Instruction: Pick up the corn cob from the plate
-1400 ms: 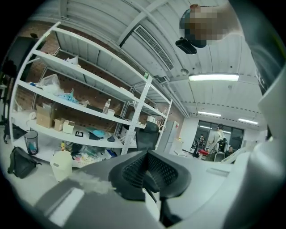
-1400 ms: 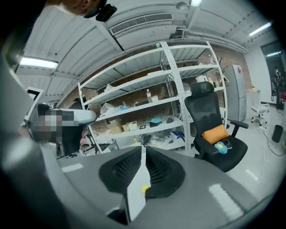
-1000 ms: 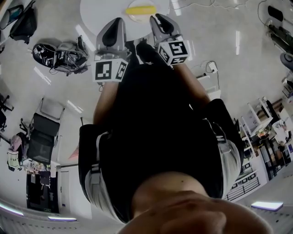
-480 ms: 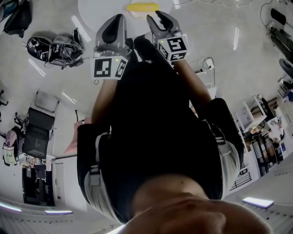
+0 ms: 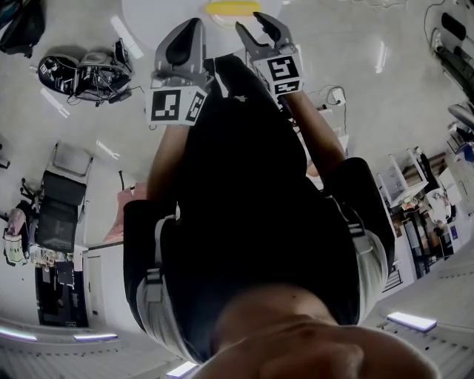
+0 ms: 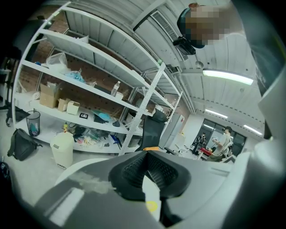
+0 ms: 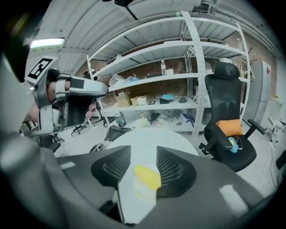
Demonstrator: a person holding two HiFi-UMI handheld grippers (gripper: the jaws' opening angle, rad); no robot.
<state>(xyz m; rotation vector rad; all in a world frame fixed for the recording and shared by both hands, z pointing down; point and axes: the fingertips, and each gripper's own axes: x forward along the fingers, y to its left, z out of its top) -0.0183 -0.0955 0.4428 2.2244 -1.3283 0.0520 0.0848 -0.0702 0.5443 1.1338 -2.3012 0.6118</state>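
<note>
The yellow corn cob (image 5: 232, 7) lies on a white plate (image 5: 222, 18) on a round white table (image 5: 148, 15) at the top edge of the head view. My right gripper (image 5: 250, 22) hangs just short of it, its jaws opening with nothing between the pads. In the right gripper view the corn cob (image 7: 147, 176) and the plate (image 7: 136, 194) show through the gap of the right gripper (image 7: 143, 151), further off on the table (image 7: 152, 136). My left gripper (image 5: 194, 24) is beside it, shut and empty. In its own view the left gripper (image 6: 146, 156) has its pads touching.
White shelving (image 7: 178, 76) with boxes stands behind the table. A black office chair (image 7: 228, 129) with an orange cushion sits to the right. Bags (image 5: 81, 70) and another chair (image 5: 63, 200) are on the floor at left. A white canister (image 6: 62, 150) stands by the shelves.
Both grippers have come down closer to the table and the corn. The right gripper's jaws have spread apart. The left gripper stays shut.
</note>
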